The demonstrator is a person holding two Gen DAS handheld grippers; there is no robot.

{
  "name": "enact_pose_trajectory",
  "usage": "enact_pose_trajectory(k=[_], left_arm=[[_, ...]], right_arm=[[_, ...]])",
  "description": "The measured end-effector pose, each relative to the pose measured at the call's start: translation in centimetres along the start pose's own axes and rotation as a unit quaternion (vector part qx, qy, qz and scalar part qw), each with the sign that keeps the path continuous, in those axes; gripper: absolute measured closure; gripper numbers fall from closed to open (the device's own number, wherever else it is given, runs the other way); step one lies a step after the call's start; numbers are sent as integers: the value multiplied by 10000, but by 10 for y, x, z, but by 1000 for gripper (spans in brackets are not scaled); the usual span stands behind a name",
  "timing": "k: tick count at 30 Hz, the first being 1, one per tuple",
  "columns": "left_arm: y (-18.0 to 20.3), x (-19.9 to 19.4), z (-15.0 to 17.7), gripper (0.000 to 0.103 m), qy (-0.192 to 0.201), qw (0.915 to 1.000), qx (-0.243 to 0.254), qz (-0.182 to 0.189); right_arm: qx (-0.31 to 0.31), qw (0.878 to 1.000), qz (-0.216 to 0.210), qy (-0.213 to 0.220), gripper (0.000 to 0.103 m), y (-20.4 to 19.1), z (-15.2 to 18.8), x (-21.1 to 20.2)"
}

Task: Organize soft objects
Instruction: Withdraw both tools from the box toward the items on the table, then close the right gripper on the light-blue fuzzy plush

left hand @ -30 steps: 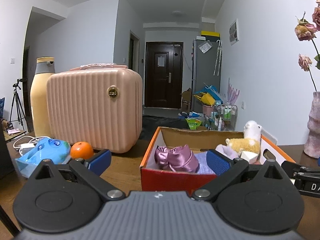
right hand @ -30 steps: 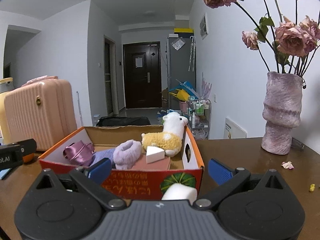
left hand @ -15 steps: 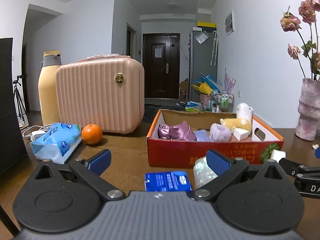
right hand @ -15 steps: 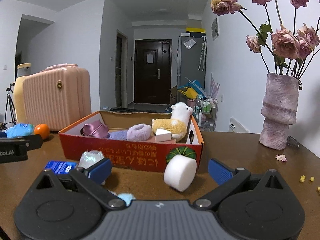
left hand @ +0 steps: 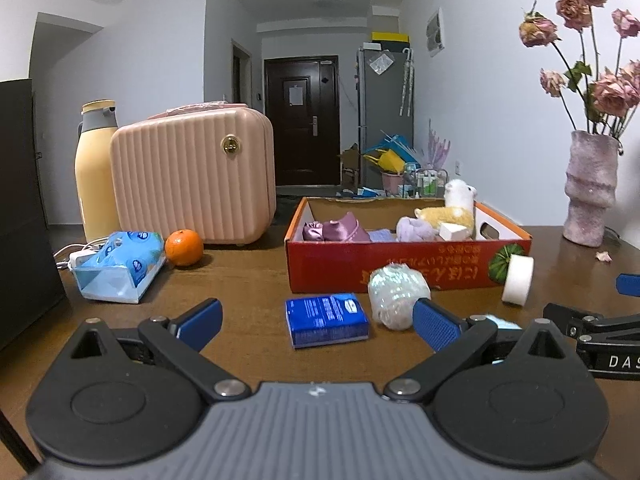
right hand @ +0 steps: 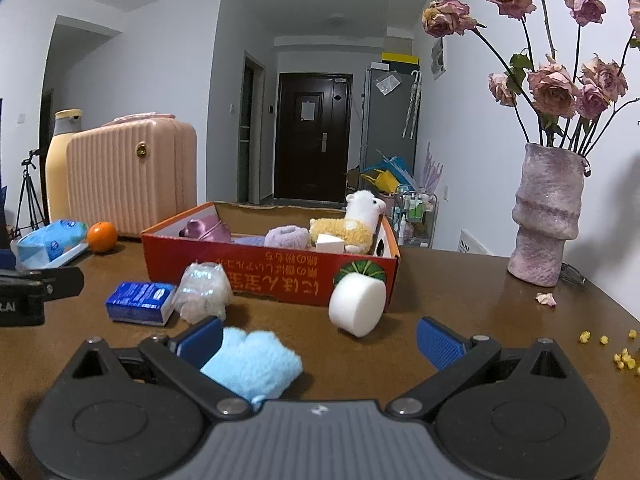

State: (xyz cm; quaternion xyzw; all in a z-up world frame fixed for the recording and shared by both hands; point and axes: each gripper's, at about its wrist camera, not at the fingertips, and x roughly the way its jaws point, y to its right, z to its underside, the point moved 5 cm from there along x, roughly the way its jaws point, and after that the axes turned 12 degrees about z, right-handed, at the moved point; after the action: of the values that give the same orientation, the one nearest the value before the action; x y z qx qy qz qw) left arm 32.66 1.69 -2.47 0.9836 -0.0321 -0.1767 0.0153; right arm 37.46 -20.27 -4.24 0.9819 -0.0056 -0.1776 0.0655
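Left gripper and right gripper: jaws spread wide, nothing held. Red box sits mid-table w/ alpaca plush and purple items inside. In front of box: blue pack, clear wrapped bundle, white sponge. Blue fluffy cloth lies nearest right gripper, by its left finger.

Red cardboard box, open top, upside-down print on front wall, sits on brown table. Inside, L to R: purple satin piece, lilac fluffy scrunchie, white wedge sponge, yellow/white alpaca plush lying against R wall. Outside, in front of box: blue tissue pack flat, crinkly clear-wrapped bundle just beside it, white round sponge tilted against box's front R corner, light-blue fluffy cloth nearest cam.
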Motion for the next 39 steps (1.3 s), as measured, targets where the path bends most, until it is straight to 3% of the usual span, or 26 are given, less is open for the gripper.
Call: enact_pose_trajectory(k=[18, 31, 39], left_arm=[[-2, -17, 12, 0, -123, 9999, 30, 101], [-30, -8, 14, 0, -298, 9995, 19, 116], [-51, -4, 15, 0, -368, 9993, -79, 70]], right_arm=[[-63, 9999, -31, -144, 0, -1, 18, -19], [-187, 9972, -378, -611, 0, -33, 22, 9], [-192, 9935, -337, -1067, 0, -53, 24, 39]])
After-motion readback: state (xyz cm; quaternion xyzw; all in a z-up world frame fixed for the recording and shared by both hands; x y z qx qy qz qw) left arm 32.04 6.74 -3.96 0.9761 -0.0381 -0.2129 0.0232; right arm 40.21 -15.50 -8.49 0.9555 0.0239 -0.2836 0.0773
